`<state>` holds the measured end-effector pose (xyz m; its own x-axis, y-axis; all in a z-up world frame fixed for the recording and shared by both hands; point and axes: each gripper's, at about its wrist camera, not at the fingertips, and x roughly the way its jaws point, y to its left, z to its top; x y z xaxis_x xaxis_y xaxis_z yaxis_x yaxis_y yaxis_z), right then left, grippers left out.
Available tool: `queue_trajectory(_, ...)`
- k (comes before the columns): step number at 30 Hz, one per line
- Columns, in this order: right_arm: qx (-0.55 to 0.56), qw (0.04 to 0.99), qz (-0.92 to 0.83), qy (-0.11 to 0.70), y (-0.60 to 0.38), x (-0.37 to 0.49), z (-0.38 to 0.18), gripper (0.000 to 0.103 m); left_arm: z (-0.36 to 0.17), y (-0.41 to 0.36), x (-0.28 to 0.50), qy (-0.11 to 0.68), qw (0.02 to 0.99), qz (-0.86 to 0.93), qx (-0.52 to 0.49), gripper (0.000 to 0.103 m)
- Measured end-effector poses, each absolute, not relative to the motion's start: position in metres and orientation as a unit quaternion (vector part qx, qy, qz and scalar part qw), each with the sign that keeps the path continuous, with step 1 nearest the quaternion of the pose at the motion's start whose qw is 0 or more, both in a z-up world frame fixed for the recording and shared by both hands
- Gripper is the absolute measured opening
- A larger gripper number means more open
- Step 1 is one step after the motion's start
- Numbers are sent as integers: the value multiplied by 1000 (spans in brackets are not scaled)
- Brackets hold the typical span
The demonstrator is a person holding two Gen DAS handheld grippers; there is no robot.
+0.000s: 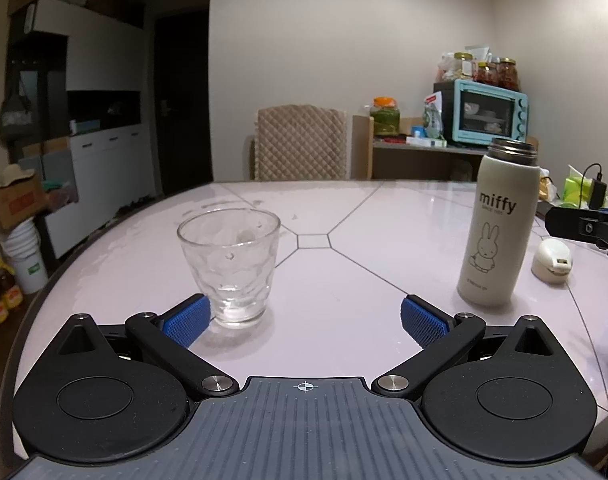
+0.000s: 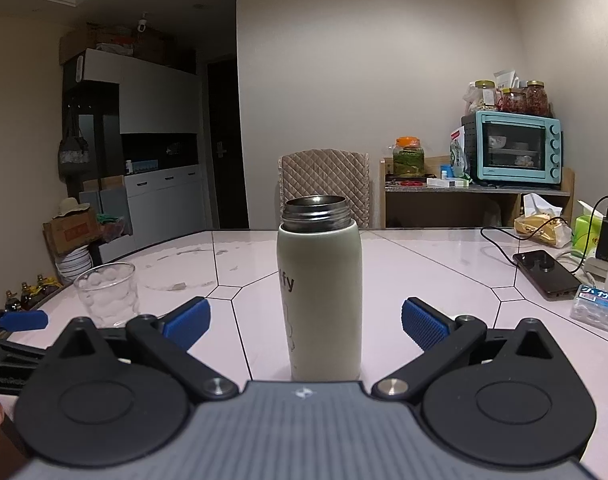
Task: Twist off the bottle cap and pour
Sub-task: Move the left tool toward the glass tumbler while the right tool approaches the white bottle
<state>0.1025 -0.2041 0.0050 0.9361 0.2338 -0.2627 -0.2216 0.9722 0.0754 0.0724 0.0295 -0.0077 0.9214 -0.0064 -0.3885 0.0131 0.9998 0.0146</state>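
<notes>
A cream "miffy" bottle [image 1: 497, 227] stands upright on the table with its steel threaded mouth uncovered. Its white cap [image 1: 552, 265] lies on the table just right of it. A clear empty glass [image 1: 229, 262] stands to the left. My left gripper [image 1: 305, 318] is open and empty, its left pad beside the glass base. In the right wrist view the bottle [image 2: 320, 292] stands centred between the fingers of my open, empty right gripper [image 2: 306, 322], close in front of it; the glass [image 2: 107, 294] is at left.
The white table [image 1: 344, 280] curves away at left. A phone with cable [image 2: 546, 274], tissue packs [image 2: 596, 306] and bags lie at the right. A padded chair [image 2: 324, 186] stands at the far side. The left gripper's blue tip [image 2: 23, 320] shows at lower left.
</notes>
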Motion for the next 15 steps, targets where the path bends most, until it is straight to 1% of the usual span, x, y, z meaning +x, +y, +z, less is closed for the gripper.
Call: queue_trajectory(15,21,983,110,143,-200,128,-5,103,-18,50,107,203,979,6,2,103)
